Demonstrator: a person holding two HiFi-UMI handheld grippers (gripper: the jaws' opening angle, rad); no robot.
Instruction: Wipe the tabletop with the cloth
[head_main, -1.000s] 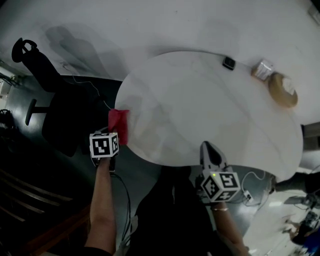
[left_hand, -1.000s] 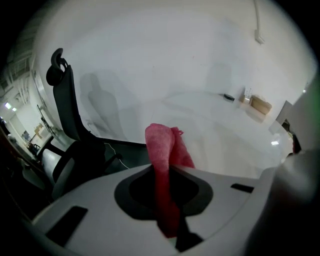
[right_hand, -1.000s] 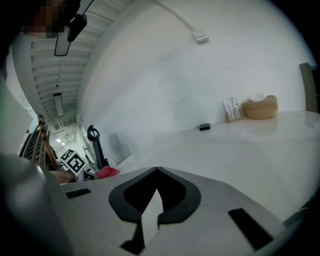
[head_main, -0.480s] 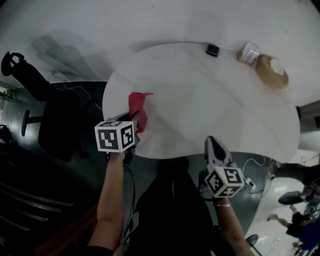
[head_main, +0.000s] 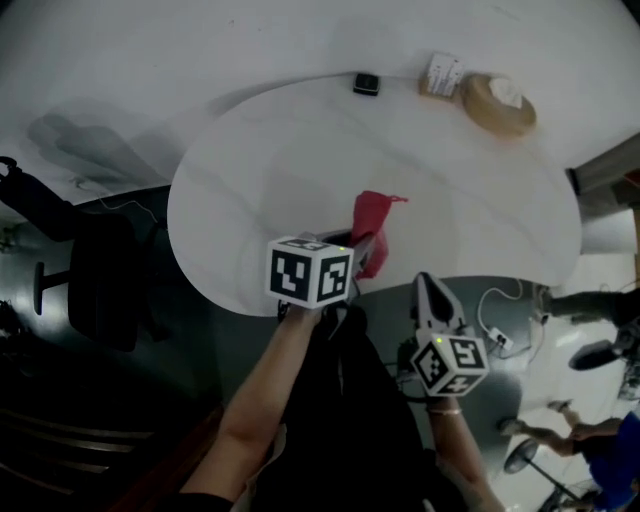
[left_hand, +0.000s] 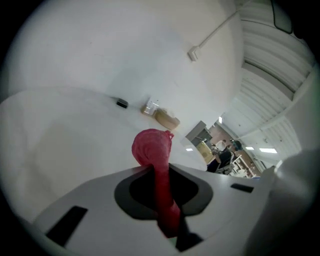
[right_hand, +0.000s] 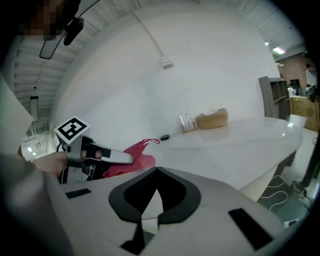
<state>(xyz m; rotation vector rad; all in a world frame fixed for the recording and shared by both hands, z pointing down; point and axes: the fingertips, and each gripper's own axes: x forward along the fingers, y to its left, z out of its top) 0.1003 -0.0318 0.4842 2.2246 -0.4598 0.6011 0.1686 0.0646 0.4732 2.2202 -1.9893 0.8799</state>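
A white wall (right_hand: 115, 75) with a thin conduit running down it backs a pale, rounded white bench (head_main: 250, 190) that stands on a dark floor, and a black office chair (head_main: 95, 285) sits off the bench's left edge. Along the far edge, toward the right, three things lie in a row: a small flat black object (head_main: 366, 84), a small white packet (head_main: 440, 75) and, touching or just beside it, a tan round object (head_main: 497, 100). The crumpled red cloth (head_main: 372, 225) lies on the bench top just inside the near edge, roughly midway along it. The left tool (head_main: 360, 245) has its jaws clamped on one end of the cloth, so that a narrow red strip runs between them and the bunched rest bulges out beyond the tips. Its marker cube (head_main: 310, 272) hangs over the near edge. The right tool (head_main: 425, 284) hovers off the bench, just outside the near edge and to the right of the cloth, pointing toward the bench. Its jaws are drawn together at the tips with nothing between them. White cables (head_main: 495, 335) trail on the floor beyond it.
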